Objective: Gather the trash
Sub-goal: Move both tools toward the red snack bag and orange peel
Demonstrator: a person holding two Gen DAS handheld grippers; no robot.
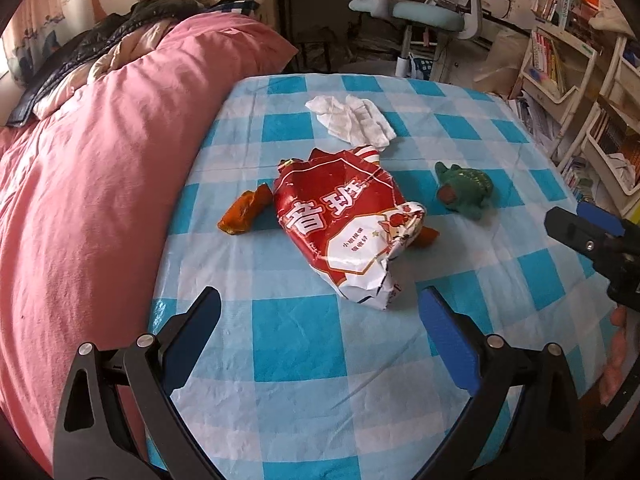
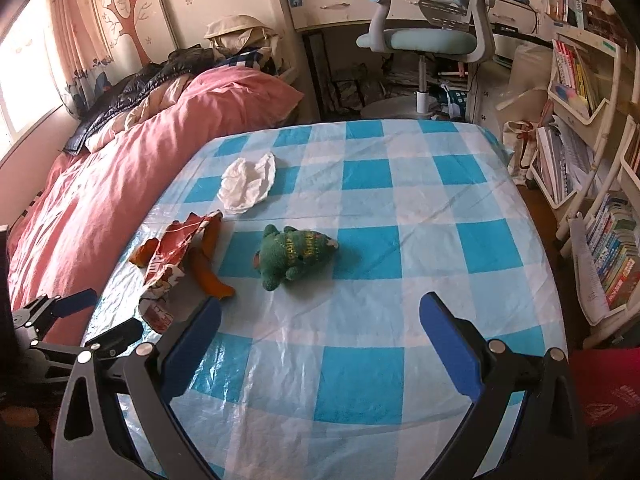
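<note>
The crumpled red and white snack bag [image 1: 347, 224] lies in the middle of the blue and white checked plastic cloth [image 1: 296, 340], just in front of the left gripper [image 1: 320, 326]. An orange peel piece [image 1: 244, 214] sits just beside the bag on its left, w/ a bit more orange peel [image 1: 426, 236] poking out from under the bag's right side. A crumpled white tissue [image 1: 352, 120] lies behind the bag, near its top edge. A small green plush toy [image 1: 464, 190] lies to the right of the bag, apart from it.

Left gripper: jaws spread wide, nothing btwn them, hanging over the cloth. Right gripper [image 2: 320, 328]: jaws also spread wide, nothing in them, pointing at bare cloth w/ the green toy ahead.

A pink quilt [image 1: 88, 184] is bunched along the left side of the cloth. Behind are a pale blue desk chair [image 2: 432, 36] and white shelves w/ books [image 2: 576, 80] on the right.
</note>
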